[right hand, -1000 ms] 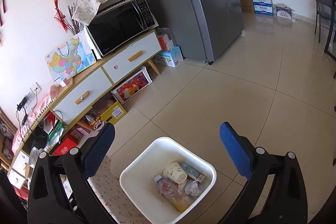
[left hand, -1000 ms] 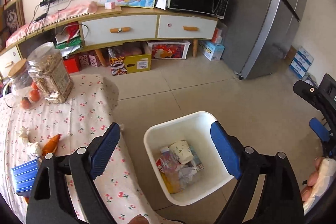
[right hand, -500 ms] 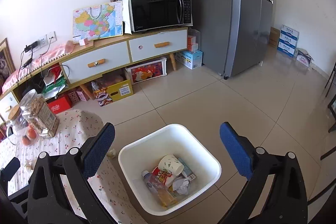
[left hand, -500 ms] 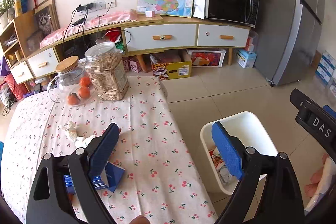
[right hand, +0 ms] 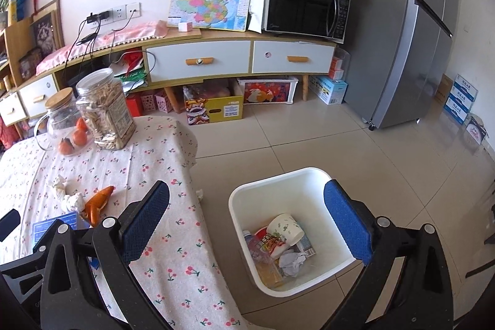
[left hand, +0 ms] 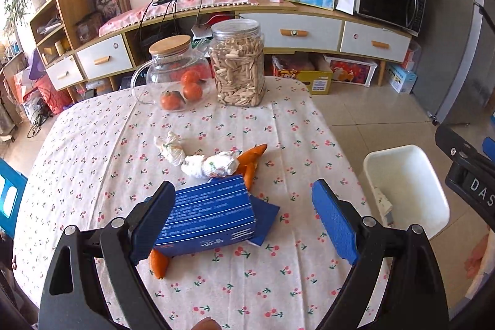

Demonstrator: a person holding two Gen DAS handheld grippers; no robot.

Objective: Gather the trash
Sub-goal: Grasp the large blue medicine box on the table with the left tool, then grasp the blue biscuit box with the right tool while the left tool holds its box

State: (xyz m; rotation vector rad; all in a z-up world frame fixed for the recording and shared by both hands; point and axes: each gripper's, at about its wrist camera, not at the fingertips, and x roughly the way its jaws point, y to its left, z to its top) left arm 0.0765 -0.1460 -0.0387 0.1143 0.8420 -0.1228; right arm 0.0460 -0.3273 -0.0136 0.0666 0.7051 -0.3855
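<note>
Left claw (left hand: 247, 218) is spread wide with nothing between its pads, hanging low in its frame over the cherry-print table (left hand: 92, 144). The blue box (left hand: 210, 215) sits right by the left pad, which covers the box's near corner, so can't tell if they touch. Just past the box: two tissue wads (left hand: 210, 167), orange peel (left hand: 252, 158) touching the box's far edge, and another peel bit (left hand: 159, 265) poking out under the box, mostly hidden. Plenty of bare cloth to the right of the box, up to the table edge at center right, with the white bin (left hand: 408, 175) on the floor just beyond. From this view the bin's contents are mostly hidden behind its near wall. Far edge of the table has a glass jug (left hand: 171, 79) of oranges and a seed jar (left hand: 238, 64) touching side by side. Right claw (right hand: 247, 225) is also wide apart and holding nothing, straddling the gap between table edge and bin. Its camera looks straight into the bin: a paper cup (right hand: 286, 229), snack wrapper (right hand: 270, 242), and crumpled paper (right hand: 292, 262), plus a bottle that's hard to make out. It only catches a sliver of the box at lower left, behind its own finger. Open tile floor stretches to the fridge (right hand: 402, 36) at upper right.
</note>
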